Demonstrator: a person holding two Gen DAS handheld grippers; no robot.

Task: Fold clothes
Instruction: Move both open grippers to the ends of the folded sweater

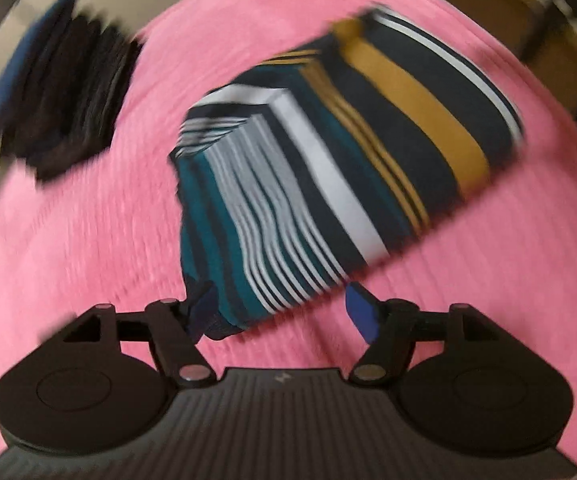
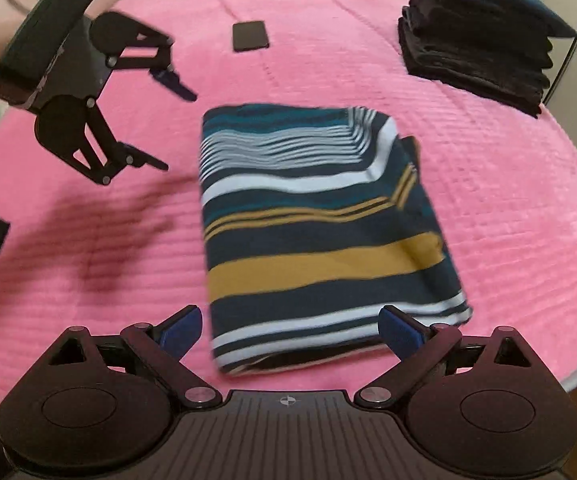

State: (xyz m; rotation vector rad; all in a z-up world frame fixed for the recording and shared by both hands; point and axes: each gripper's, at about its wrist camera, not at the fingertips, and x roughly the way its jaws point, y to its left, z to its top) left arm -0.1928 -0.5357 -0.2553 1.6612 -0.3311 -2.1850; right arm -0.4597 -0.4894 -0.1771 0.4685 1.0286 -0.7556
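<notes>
Striped shirt (image 2: 320,236) folded on pink bedspread (image 2: 508,208)

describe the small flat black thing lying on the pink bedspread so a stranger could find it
Start from the pink quilted bedspread. Beyond the folded navy, white, teal and mustard striped garment lies a small flat black rectangular slab, alone. Unlike the tall stack of dark folded clothes, it is thin, smooth and hard-edged.

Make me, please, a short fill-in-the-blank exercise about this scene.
1. The folded striped shirt lies on a ___ blanket.
2. The jaws of the right gripper are ___.
3. The dark stack of folded clothes has a ___ piece on top.
4. The phone lies ___ the shirt.

Missing words: pink; open; blue; beyond
</notes>
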